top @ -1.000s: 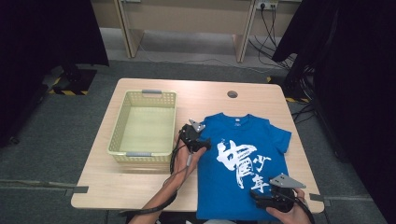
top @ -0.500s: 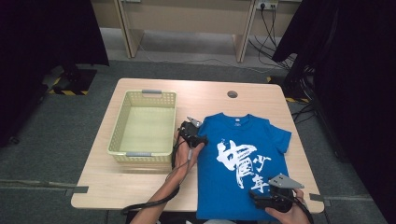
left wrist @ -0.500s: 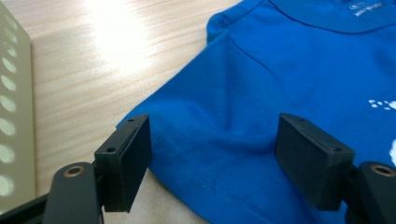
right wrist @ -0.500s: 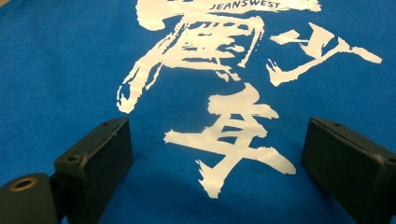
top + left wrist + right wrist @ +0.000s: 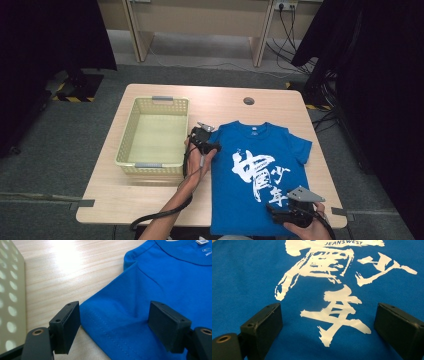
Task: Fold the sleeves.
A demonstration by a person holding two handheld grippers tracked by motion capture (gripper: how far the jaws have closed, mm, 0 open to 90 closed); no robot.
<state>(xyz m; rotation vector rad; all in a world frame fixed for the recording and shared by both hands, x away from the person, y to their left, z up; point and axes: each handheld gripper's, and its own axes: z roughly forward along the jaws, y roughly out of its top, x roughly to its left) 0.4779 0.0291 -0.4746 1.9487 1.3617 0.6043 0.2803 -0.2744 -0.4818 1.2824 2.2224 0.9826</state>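
A blue T-shirt [image 5: 260, 150] with a white print lies flat, front up, on the right half of the wooden table [image 5: 225, 102]. My left gripper [image 5: 206, 138] is at the shirt's left sleeve. In the left gripper view the left gripper [image 5: 115, 322] stands open with its jaws on either side of the sleeve's stitched hem [image 5: 105, 325], and the pads do not press the cloth. My right gripper [image 5: 281, 207] is low over the shirt's bottom hem near the table's front edge. In the right gripper view the right gripper [image 5: 328, 327] is open over the white print [image 5: 337, 312].
A pale yellow plastic basket [image 5: 152, 170] with nothing in it stands left of the shirt, and its perforated wall [image 5: 12, 302] is close beside the left jaw. A cable hole [image 5: 248, 101] lies at the table's back. A black cable [image 5: 160, 215] trails off the front edge.
My left gripper has slid a little away from the person, along the sleeve's edge. The right gripper and the shirt have stayed in place.
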